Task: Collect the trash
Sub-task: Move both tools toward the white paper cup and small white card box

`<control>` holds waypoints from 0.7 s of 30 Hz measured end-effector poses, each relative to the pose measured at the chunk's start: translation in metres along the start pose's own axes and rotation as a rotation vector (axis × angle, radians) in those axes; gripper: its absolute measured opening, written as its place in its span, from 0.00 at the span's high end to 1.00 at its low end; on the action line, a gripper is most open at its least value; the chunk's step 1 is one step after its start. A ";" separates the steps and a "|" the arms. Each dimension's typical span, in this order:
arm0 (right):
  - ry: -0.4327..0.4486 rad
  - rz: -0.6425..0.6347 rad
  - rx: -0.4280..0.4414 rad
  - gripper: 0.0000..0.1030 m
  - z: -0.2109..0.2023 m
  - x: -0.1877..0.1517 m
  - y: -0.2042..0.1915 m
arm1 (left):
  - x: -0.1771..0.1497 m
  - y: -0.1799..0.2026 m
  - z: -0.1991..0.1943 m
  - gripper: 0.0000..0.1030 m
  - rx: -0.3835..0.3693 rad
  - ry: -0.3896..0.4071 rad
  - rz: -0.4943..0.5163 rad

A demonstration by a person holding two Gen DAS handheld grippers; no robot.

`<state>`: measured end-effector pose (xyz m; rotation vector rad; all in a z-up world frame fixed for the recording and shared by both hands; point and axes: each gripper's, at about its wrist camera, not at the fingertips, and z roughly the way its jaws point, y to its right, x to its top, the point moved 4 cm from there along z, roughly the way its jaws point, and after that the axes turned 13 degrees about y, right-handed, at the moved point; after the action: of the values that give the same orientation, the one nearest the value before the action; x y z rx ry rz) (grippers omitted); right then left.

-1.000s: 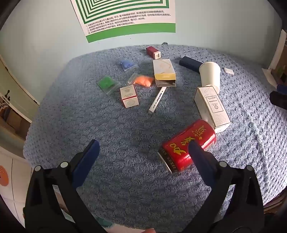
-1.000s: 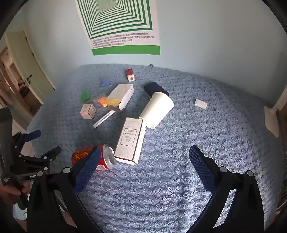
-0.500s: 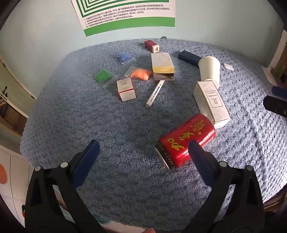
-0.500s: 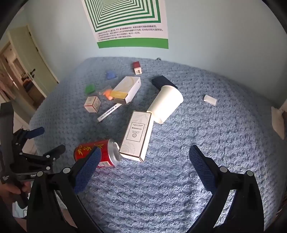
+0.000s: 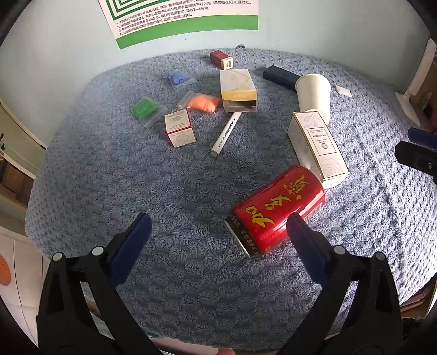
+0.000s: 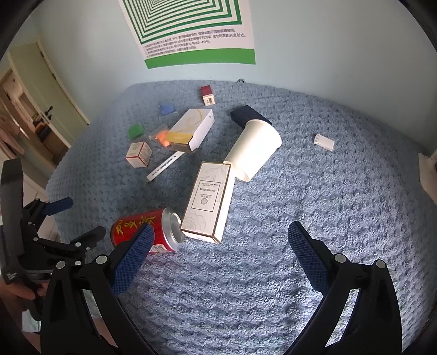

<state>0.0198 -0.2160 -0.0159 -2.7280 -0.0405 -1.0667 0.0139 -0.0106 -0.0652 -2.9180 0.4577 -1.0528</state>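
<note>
Two spread claws, left claw (image 5: 217, 228) beside red can (image 5: 275, 209).

Both tools match: the left gripper (image 5: 215, 229) and right gripper (image 6: 220, 237) have matte black plastic arms tapering to two fingers faced with dark blue textured pads (image 6: 306, 252), each arm carrying round silver screw heads (image 5: 338, 250) near the pad's base

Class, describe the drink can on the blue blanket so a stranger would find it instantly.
Start at the blue blanket under the green poster. On its near side lies the red can, on its side, touching a tall white box. It alone is round, shiny metal with gold characters.
</note>
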 end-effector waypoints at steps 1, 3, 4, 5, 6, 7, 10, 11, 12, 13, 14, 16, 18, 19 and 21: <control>-0.003 0.001 0.002 0.06 0.001 0.001 0.001 | 0.000 0.001 0.001 0.06 -0.003 -0.003 0.002; -0.006 0.001 0.005 0.06 0.002 0.001 0.000 | 0.000 0.003 0.003 0.06 -0.011 -0.010 0.008; -0.010 0.000 0.007 0.06 0.003 0.003 0.002 | 0.000 0.003 0.004 0.06 -0.013 -0.013 0.012; -0.011 -0.001 0.006 0.06 0.004 0.002 0.001 | 0.001 0.004 0.005 0.06 -0.014 -0.016 0.018; -0.013 0.000 0.007 0.06 0.005 0.004 0.002 | 0.001 0.004 0.006 0.06 -0.015 -0.018 0.020; -0.015 0.002 0.009 0.06 0.006 0.004 0.003 | 0.001 0.004 0.007 0.06 -0.016 -0.019 0.021; -0.022 0.005 0.011 0.06 0.009 0.005 0.004 | 0.003 0.002 0.010 0.06 -0.019 -0.026 0.015; -0.024 0.006 0.011 0.06 0.010 0.005 0.005 | 0.003 0.001 0.011 0.06 -0.021 -0.030 0.011; -0.026 0.007 0.011 0.06 0.011 0.005 0.005 | 0.003 0.000 0.012 0.06 -0.021 -0.032 0.009; -0.028 0.008 0.010 0.06 0.012 0.005 0.006 | 0.004 0.000 0.013 0.06 -0.020 -0.034 0.008; -0.030 0.009 0.010 0.06 0.012 0.005 0.007 | 0.005 -0.001 0.014 0.06 -0.019 -0.036 0.006; -0.033 0.011 0.009 0.06 0.014 0.006 0.009 | 0.007 -0.003 0.015 0.06 -0.020 -0.037 -0.003; -0.036 0.011 0.007 0.06 0.016 0.008 0.012 | 0.011 -0.006 0.017 0.06 -0.023 -0.039 -0.017; -0.037 0.011 0.006 0.06 0.018 0.009 0.014 | 0.013 -0.008 0.018 0.06 -0.024 -0.040 -0.022; -0.040 0.014 0.004 0.06 0.020 0.012 0.017 | 0.018 -0.012 0.020 0.06 -0.019 -0.036 -0.030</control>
<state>0.0441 -0.2293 -0.0257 -2.7418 -0.0296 -1.0074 0.0426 -0.0054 -0.0684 -2.9641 0.4273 -1.0022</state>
